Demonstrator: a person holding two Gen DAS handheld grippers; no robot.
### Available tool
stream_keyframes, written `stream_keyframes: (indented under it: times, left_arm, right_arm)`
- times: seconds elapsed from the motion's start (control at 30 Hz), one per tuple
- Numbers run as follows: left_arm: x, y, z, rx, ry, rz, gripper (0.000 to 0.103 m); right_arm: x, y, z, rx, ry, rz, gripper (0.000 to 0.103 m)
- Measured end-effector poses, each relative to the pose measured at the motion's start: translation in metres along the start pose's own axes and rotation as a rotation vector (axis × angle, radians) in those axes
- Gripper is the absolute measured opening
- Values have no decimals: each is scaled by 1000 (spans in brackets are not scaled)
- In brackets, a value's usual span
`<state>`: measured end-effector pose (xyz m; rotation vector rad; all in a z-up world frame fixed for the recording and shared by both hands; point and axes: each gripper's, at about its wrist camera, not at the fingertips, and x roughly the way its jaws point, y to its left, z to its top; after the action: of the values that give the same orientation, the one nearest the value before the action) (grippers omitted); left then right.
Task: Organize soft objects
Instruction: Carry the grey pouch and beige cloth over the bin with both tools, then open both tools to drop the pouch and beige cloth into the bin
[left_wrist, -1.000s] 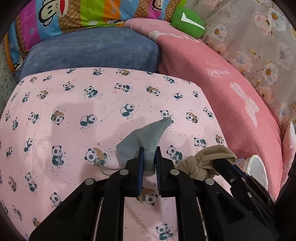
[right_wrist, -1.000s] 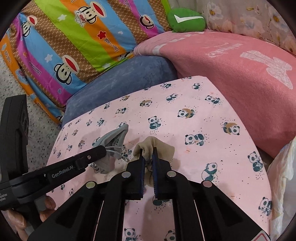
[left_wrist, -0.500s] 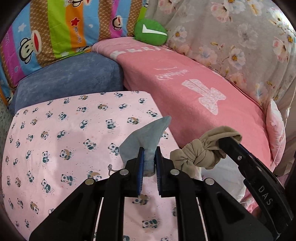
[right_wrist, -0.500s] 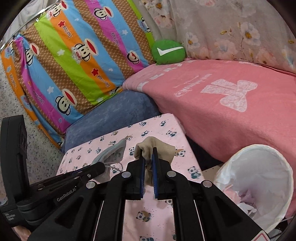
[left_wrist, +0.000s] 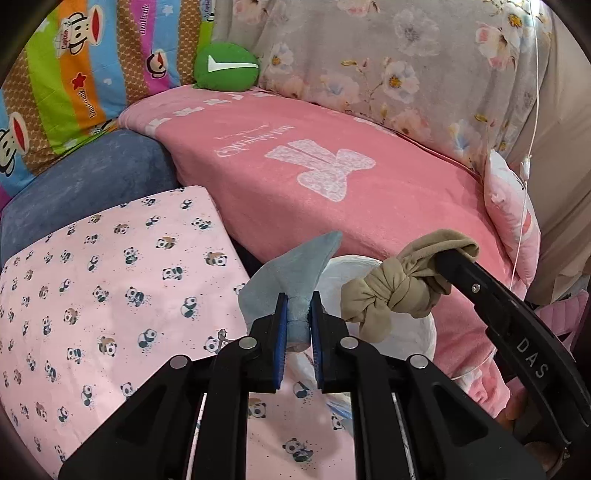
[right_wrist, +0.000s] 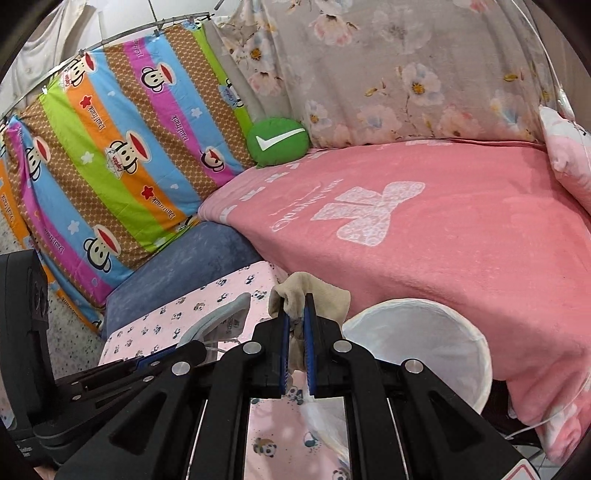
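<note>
My left gripper (left_wrist: 297, 306) is shut on a grey-blue soft cloth piece (left_wrist: 291, 269), held in the air over the right edge of the panda-print sheet (left_wrist: 110, 280). My right gripper (right_wrist: 295, 306) is shut on a knotted beige cloth (right_wrist: 314, 295), which also shows as the knotted beige cloth (left_wrist: 399, 288) to the right in the left wrist view. Both hang near a round white mesh basket (right_wrist: 458, 332), seen as the white basket (left_wrist: 413, 332) just behind the held items. The left gripper (right_wrist: 162, 360) and its grey cloth (right_wrist: 218, 317) lie to the lower left in the right wrist view.
A pink blanket (right_wrist: 424, 229) covers the bed behind the basket. A blue cushion (left_wrist: 92, 177), a striped monkey-print pillow (right_wrist: 110, 155), a green round cushion (right_wrist: 277, 142) and a floral cover (left_wrist: 406, 74) stand at the back. A thin white cord (left_wrist: 528, 147) hangs at the right.
Both grippers have risen and swung right, from over the panda sheet towards the pink bed, each still holding its cloth. The white basket has come into view beneath them.
</note>
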<state>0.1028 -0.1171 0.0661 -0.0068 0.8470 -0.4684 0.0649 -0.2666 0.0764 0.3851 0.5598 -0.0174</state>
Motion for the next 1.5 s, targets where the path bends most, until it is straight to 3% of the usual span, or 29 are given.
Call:
stream_keyframes:
  times: [0.3,0.6,0.7,0.77,0.87,1.13,1.3,1.43,1.5]
  left_arm:
    - [13,-40,-9,64,30,-28,13]
    - [22,-55,-13,66,53,-45,16]
    - [21,-58,-14,73,42,-35,32]
    - [18,-59,-14,75,21,-24,56]
    - [13,-57,-14,70,-10,-2,67]
    - [9,-43,-17,39,-22,38,68]
    - [3,-33,-20,18,-32,68,68]
    - [1,-24,-24,2,-33,87,68]
    - [2,-20,-26,-5,-29,91,68]
  right_arm:
    - [-18,-54,0,54,-6,-49,9]
    - [-19,-79,-3,71,4,-66,10]
    - [-20,-83,-5,76,5,-70,12]
    - [-19,-85,-5,83,3,-74,15]
    - [-17,-85,-5,85,15,-74,17]
    - [-12,-78,-7,55,38,-83,28]
    - [-6,-72,-10,32,59,-90,28]
    - [10,-69,-20,10,133,-142,38]
    - [13,-67,-25,7,157,-143,39]
